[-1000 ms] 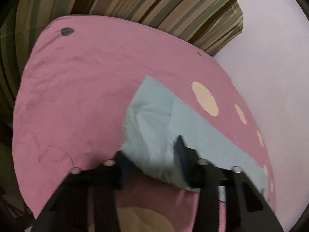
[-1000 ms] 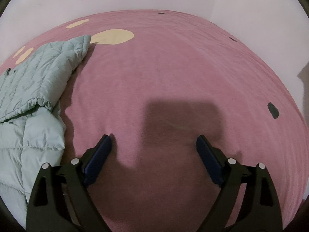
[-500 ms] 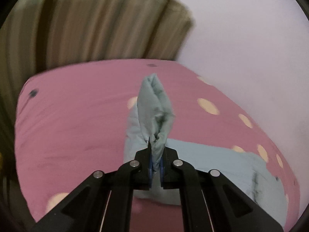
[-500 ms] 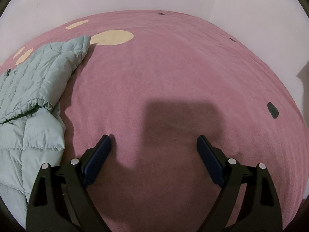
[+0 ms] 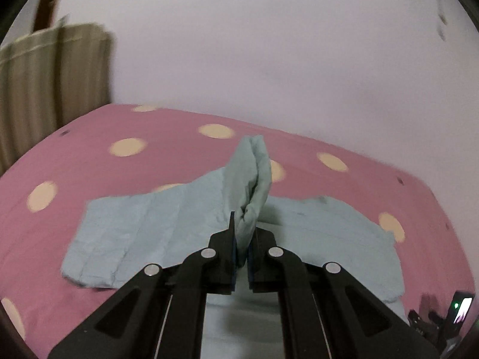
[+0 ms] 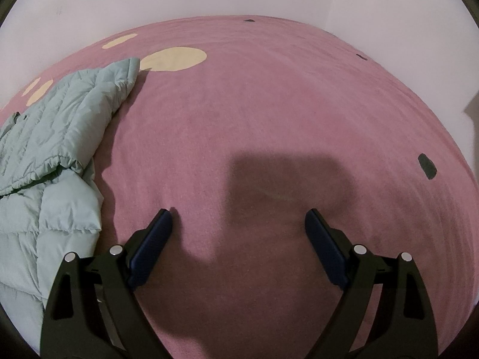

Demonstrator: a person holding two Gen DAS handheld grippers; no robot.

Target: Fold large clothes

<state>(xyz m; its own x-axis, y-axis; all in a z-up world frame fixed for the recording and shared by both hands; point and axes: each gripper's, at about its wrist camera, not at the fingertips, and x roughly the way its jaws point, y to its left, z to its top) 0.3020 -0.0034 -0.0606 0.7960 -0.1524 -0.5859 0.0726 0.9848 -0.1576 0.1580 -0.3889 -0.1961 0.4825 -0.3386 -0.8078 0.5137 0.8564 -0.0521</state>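
Left tongs (image 5: 241, 248) clenched on a raised fold of the jacket (image 5: 143, 227), which lies spread on the bed (image 5: 89, 137). Right tongs (image 6: 238, 224) released, hovering over bare bed beside it. Carry the fold across level, keep the pinch firm, lay edges flush.

Pink bed (image 6: 269, 113) with cream dots under the fingers; pale wall (image 5: 269, 45) beyond, striped curtain (image 5: 45, 83) far left.
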